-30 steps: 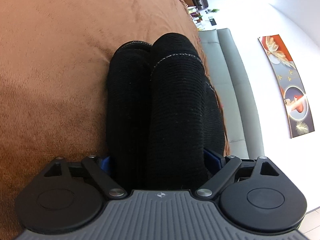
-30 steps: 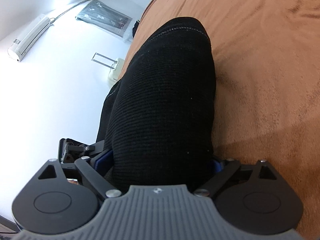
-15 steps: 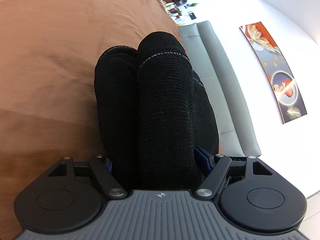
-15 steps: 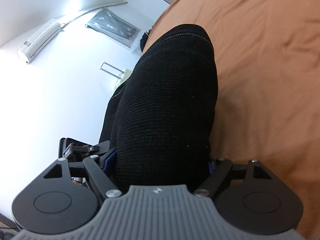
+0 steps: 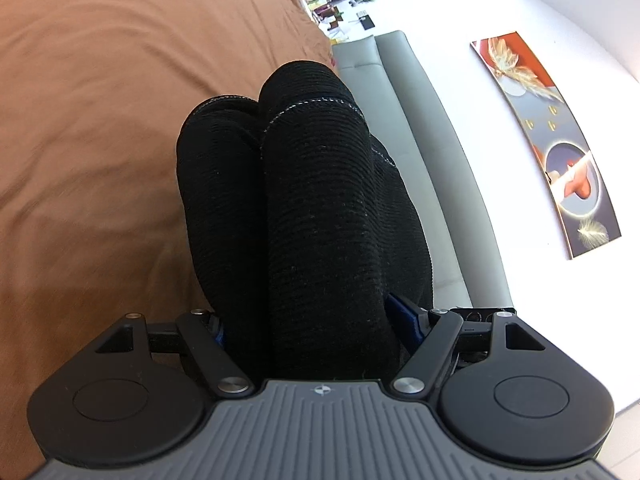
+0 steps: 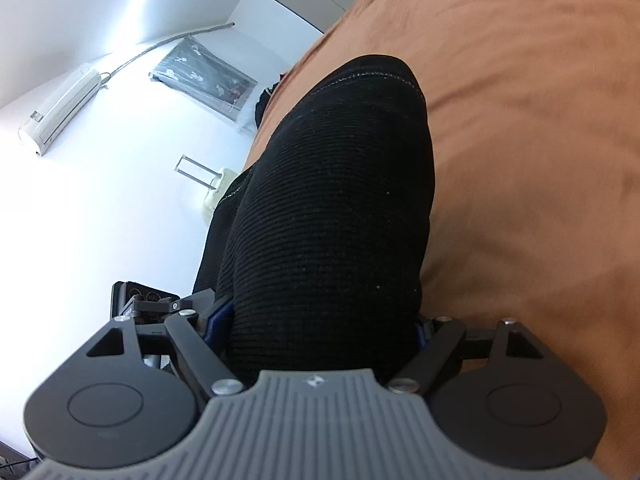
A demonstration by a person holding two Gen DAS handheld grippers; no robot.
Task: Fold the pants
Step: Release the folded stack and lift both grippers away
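Black pants [image 5: 320, 216] sit bunched thick between both grippers' jaws, left gripper [image 5: 316, 320] and right gripper [image 6: 320, 320] pinching them above the brown bed [image 5: 100, 120]. Folding looks mostly done; laying down remains.

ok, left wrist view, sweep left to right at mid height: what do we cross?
Brown bedspread → black pants bunched between the left gripper fingers → grey headboard → white wall → feather painting.
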